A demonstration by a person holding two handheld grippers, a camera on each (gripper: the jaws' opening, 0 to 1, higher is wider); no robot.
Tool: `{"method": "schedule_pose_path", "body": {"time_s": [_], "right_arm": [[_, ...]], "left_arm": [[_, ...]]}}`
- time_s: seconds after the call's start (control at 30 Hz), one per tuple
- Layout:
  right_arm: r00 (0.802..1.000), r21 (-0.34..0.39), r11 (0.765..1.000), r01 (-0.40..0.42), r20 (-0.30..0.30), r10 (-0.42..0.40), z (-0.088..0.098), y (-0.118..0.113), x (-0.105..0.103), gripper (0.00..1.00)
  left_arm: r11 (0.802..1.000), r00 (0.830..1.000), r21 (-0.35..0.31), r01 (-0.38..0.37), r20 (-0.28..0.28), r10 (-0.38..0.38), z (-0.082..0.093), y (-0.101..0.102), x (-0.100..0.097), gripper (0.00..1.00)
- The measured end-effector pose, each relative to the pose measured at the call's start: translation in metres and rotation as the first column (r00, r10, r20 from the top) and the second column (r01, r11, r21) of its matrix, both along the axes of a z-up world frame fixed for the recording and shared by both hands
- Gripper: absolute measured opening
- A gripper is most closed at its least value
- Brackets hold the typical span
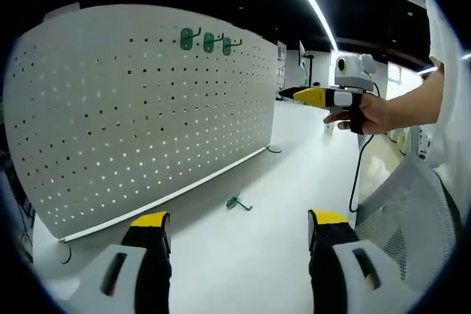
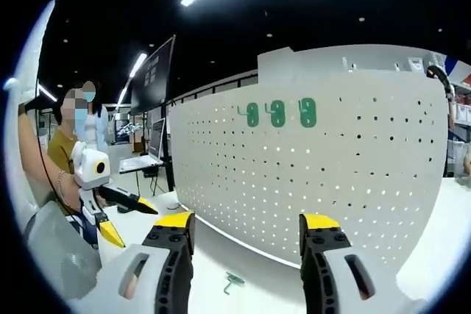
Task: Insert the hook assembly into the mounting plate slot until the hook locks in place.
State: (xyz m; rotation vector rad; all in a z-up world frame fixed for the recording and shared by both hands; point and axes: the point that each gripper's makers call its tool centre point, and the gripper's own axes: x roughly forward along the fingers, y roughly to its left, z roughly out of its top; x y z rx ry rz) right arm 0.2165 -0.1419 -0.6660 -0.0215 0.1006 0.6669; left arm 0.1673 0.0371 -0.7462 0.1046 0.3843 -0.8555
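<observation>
Left gripper (image 1: pixel 237 229) stands released with nothing between its yellow-tipped jaws, and in the left gripper view the small green metal hook (image 1: pixel 238 202) lies loose on the white tabletop (image 1: pixel 294 182) just ahead of them, near the foot of the upright white perforated pegboard panel (image 1: pixel 110 123); three matching green hooks (image 1: pixel 209 41) already hang near its top edge. In the right gripper view the right gripper (image 2: pixel 246 233) is likewise released and empty, the loose hook (image 2: pixel 234 281) lying low between its jaws, so either gripper seems well placed to reach it.

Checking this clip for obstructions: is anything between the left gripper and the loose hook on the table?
Nothing visible. The loose hook lies on bare table ahead of the open left gripper, near the pegboard foot.
</observation>
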Motion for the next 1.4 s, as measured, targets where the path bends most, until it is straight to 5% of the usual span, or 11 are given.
{"method": "schedule_pose_path", "body": {"time_s": [0.6, 1.4], "right_arm": [[0.991, -0.029, 0.998, -0.049, -0.127, 0.045, -0.049, -0.006, -0.034, 0.58], [0.967, -0.071, 0.995, -0.063, -0.252, 0.043, -0.090, -0.017, -0.063, 0.64]], "left_arm": [[1.000, 1.000, -0.012, -0.005, -0.008, 0.005, -0.003, 0.001, -0.001, 0.78], [1.000, 0.999, -0.004, -0.014, -0.036, 0.014, -0.015, 0.005, -0.007, 0.79]]}}
